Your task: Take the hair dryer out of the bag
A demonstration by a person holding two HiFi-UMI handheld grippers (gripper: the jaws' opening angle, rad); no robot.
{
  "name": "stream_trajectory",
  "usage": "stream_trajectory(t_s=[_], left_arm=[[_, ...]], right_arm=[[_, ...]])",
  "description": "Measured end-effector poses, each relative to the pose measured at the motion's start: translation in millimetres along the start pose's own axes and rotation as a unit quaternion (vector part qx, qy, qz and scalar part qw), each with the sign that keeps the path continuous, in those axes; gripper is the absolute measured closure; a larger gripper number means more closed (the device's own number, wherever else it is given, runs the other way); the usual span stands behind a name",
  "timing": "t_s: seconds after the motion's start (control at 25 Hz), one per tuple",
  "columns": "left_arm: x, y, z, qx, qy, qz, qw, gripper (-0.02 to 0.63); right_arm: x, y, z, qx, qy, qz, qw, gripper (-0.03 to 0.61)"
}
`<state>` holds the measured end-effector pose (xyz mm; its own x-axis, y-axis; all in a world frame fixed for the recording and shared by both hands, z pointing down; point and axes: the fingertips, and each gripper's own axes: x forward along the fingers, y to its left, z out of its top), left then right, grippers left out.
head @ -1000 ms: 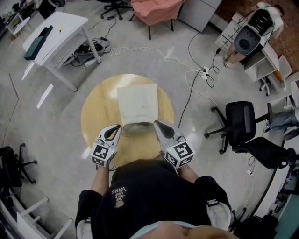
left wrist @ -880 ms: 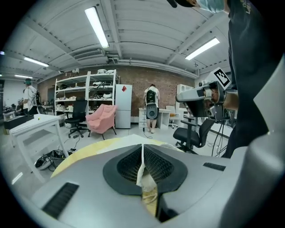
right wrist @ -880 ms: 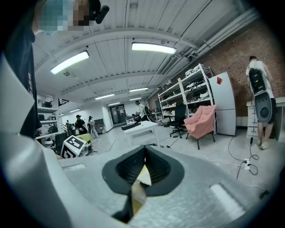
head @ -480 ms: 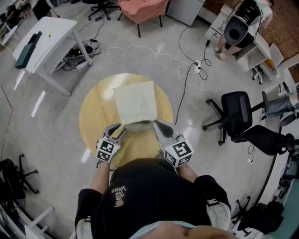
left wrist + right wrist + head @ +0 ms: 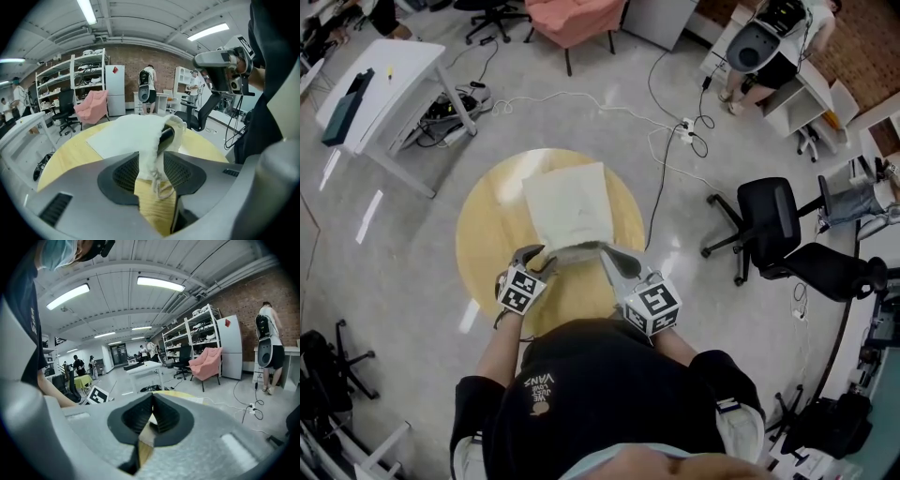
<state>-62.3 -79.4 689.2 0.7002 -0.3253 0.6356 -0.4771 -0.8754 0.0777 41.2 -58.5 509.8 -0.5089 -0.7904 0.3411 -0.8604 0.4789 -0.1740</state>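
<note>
On the round wooden table (image 5: 483, 248) lies the white cloth bag (image 5: 567, 197), flat, its mouth turned toward the person. The right gripper (image 5: 604, 251) meets the mouth's right corner with its jaws closed tight, a scrap of the pale rim pinched between them. The left gripper (image 5: 538, 259) sits at the left corner; its jaws have just been opening and stand wide apart, the rim's fabric hanging loose between the pads (pressed by neither). The hair dryer (image 5: 167, 135) is inside the bag, only a dark rounded part showing in the raised mouth. A drawstring (image 5: 160, 189) dangles below the rim.
</note>
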Motion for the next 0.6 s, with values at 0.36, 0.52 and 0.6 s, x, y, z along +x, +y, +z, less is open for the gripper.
stream_trajectory(t_s=[0.36,0.52,0.6], left_arm=[[11.2,5.5,-4.5,-0.015,0.031,-0.030,0.9990,0.476],[12.6,2.6,-2.9,-0.018,0.030,-0.033,0.9988,0.531],[12.3,1.4,-1.4,-0.022,0.029,-0.031,0.9989,0.548]], right_arm=[[1.4,-3.8,-16.9,0.003,0.021,-0.007,1.000,0.580],[1.3,-5.2,-15.8,0.003,0.019,-0.003,1.000,0.580],[0.8,-4.8,-16.8,0.002,0.020,0.001,1.000,0.580]])
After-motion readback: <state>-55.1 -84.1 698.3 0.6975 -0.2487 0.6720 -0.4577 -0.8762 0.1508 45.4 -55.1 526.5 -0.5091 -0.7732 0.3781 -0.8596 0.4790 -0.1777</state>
